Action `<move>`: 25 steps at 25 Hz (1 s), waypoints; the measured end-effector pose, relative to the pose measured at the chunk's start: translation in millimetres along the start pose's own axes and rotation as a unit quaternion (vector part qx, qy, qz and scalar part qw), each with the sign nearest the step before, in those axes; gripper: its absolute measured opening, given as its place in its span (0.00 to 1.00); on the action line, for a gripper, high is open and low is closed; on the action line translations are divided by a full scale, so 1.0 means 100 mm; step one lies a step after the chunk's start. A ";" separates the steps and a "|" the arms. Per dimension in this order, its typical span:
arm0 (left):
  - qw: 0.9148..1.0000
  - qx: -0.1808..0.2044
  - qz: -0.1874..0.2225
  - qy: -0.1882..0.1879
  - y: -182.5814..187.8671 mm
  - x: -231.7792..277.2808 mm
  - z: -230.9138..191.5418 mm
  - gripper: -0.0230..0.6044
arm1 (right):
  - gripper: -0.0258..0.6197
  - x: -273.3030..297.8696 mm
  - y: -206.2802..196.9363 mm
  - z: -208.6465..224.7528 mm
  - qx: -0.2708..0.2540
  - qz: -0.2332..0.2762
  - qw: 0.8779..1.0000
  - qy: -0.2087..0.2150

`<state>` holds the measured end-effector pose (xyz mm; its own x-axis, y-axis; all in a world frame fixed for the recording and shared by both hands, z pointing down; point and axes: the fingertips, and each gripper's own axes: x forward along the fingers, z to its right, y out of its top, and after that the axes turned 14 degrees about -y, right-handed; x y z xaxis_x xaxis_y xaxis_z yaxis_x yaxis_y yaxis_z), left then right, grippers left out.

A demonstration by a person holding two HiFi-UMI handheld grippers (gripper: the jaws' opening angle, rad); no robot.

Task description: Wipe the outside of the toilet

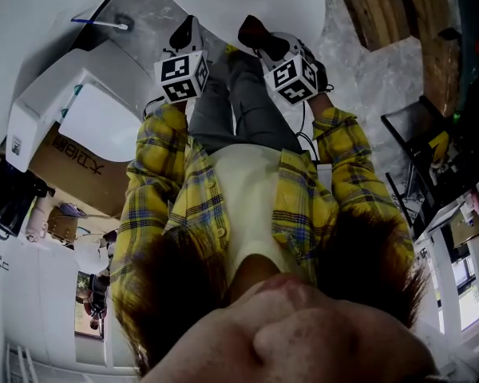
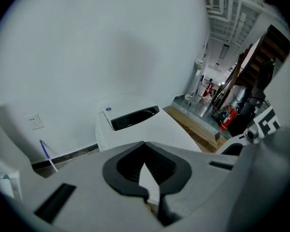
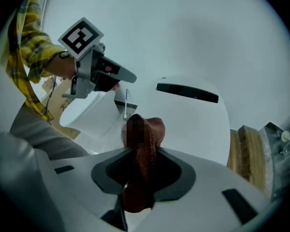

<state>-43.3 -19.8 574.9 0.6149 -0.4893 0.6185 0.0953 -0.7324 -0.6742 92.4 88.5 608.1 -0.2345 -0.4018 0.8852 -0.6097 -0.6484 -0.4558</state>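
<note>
- The cloth (image 3: pixel 152 129) is a soft, reddish-brown knitted rag, light and limp. It should fold to the toilet's curves, but I judge it could slide out of a light pinch when dragged hard
- The right gripper (image 3: pixel 144 151) has its jaws clamped on the cloth's middle. A bunched end sticks out past the tips and a tail hangs below, so that free bunch is the part to press on the surface
- The left gripper (image 2: pixel 144 145) has its jaws drawn together with nothing between them
- The toilet (image 2: pixel 135 122) stands against the white wall, straight ahead of both grippers. It is hard, smooth and glossy – likely slippery when wet, and fixed in place, so it needs no holding, only pressure from the cloth
- In the right gripper view the cloth sits in front of the toilet's white lid; whether it touches cannot be told
- The toilet's lid is down, so whatever is in the bowl is hidden
- A cardboard box (image 1: pixel 72 162) sits on the floor to the person's left under a white moulded piece – its contents do not show
- A blue-handled brush (image 2: pixel 47 154) leans near the wall beside the toilet
</note>
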 end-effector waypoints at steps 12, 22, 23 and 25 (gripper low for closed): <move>0.999 0.016 -0.025 -0.020 -0.13 0.08 0.11 0.04 | 0.23 0.37 -0.48 -0.16 -0.035 -0.044 0.998 0.023; 0.996 0.043 -0.063 -0.049 -0.33 0.27 0.32 0.04 | 0.23 0.42 -0.82 -0.02 -0.008 -0.070 0.997 0.019; 0.995 0.046 -0.067 -0.051 -0.35 0.29 0.35 0.04 | 0.23 0.41 -0.86 0.01 -0.006 -0.072 0.997 0.016; 0.994 0.051 -0.073 -0.056 -0.37 0.34 0.39 0.04 | 0.23 0.40 -0.94 0.09 -0.001 -0.077 0.997 0.010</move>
<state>4.7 9.5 604.8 0.6710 -0.3220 0.6679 0.2657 -0.7366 -0.6220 147.6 127.4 685.7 -0.1530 -0.2849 0.9463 -0.6414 -0.6998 -0.3144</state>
